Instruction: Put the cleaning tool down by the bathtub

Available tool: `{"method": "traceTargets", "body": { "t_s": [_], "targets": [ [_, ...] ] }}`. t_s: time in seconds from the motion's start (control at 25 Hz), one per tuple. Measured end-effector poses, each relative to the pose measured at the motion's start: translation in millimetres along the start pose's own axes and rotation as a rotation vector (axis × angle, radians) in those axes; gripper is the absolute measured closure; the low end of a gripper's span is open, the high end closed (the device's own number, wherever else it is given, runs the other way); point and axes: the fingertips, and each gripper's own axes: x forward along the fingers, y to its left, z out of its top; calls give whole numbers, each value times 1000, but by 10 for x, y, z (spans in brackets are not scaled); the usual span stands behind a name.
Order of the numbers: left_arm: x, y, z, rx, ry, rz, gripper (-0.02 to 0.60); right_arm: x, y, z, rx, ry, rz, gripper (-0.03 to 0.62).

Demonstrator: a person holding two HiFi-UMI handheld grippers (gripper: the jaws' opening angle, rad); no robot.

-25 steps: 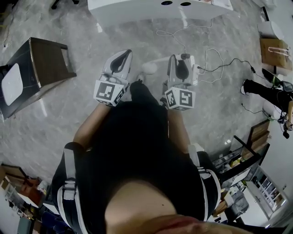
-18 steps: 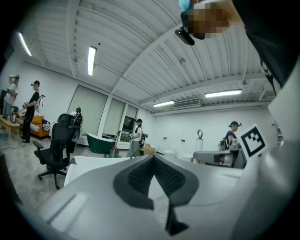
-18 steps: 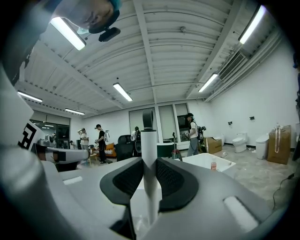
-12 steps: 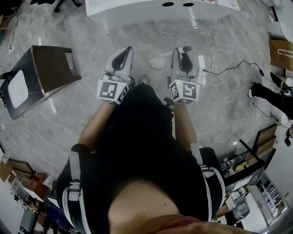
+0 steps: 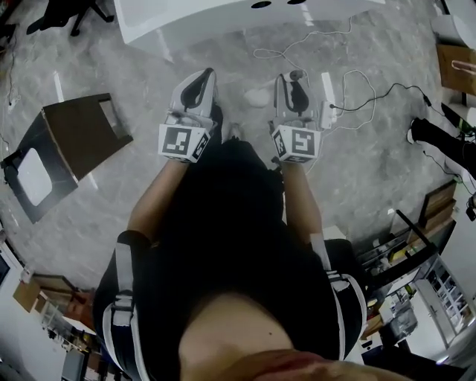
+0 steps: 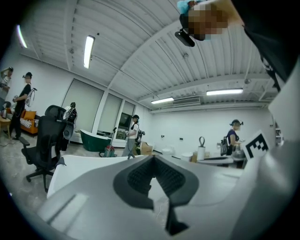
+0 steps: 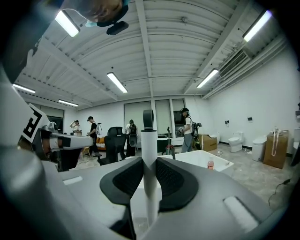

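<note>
The cleaning tool point(image 7: 148, 140) has a white upright handle with a grey hanging loop on top. My right gripper point(image 7: 149, 165) is shut on this handle, its dark pads pressing both sides. In the head view the right gripper point(image 5: 291, 80) points toward the white bathtub point(image 5: 223, 18), and a white blob point(image 5: 256, 97) beside it, low by the floor, may be the tool's head. My left gripper point(image 5: 199, 78) is level with the right one, pads meeting at the tips point(image 6: 152, 161), nothing between them. The tub's white rim point(image 7: 206, 160) lies just ahead.
A dark brown stool point(image 5: 71, 141) lies tilted on the marble floor at left. White cables point(image 5: 349, 82) and a power strip point(image 5: 326, 93) trail on the floor at right. Another person's legs point(image 5: 439, 141) are at far right. An office chair point(image 6: 47, 140) and a green tub point(image 6: 96, 140) stand beyond.
The view has swung so the tub and stool sit further left. Both grippers have edged toward the tub. The right one still grips the handle.
</note>
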Motion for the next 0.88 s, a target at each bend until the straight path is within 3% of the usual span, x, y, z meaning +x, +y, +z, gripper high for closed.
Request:
{"method": "traceTargets", "body": {
  "t_s": [0.56,0.88],
  "targets": [
    [1257,917,-487,-4,90,-134,574,1379,-279,-519,-67,79,-73,503],
    [1644,1053,-1104,-19,135,-85,574,1981,-507,-1164,-28,120,-45,503]
  ]
}}
